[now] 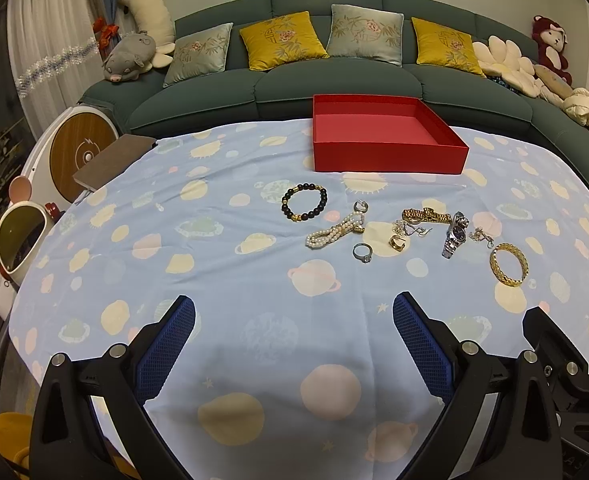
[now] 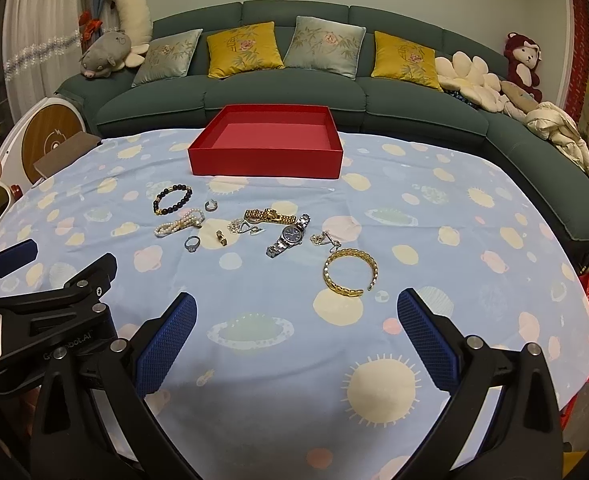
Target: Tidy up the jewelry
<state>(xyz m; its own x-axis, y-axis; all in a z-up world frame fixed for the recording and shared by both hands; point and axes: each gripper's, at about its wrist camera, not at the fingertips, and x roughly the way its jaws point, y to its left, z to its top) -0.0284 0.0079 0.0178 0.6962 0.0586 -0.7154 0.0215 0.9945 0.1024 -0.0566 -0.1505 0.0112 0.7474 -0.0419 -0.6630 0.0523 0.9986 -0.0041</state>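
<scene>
An empty red box (image 1: 386, 152) (image 2: 266, 160) stands at the table's far side. Jewelry lies loose in front of it: a black bead bracelet (image 1: 305, 202) (image 2: 172, 199), a pearl bracelet (image 1: 334, 232) (image 2: 178, 222), a silver ring (image 1: 361, 253) (image 2: 192, 243), a gold watch (image 1: 424, 215) (image 2: 268, 215), a silver watch (image 1: 454, 235) (image 2: 288, 236), a gold bangle (image 1: 508, 265) (image 2: 350, 272), plus small rings and chains. My left gripper (image 1: 294, 312) and right gripper (image 2: 296, 308) are open and empty, near the front edge, short of the jewelry.
The table wears a light blue planet-print cloth (image 1: 214, 280) (image 2: 454, 240). A green sofa (image 1: 334, 80) with cushions and plush toys runs behind it. A brown board (image 1: 110, 160) sits at the table's far left. The other gripper shows at each view's side (image 2: 46, 304).
</scene>
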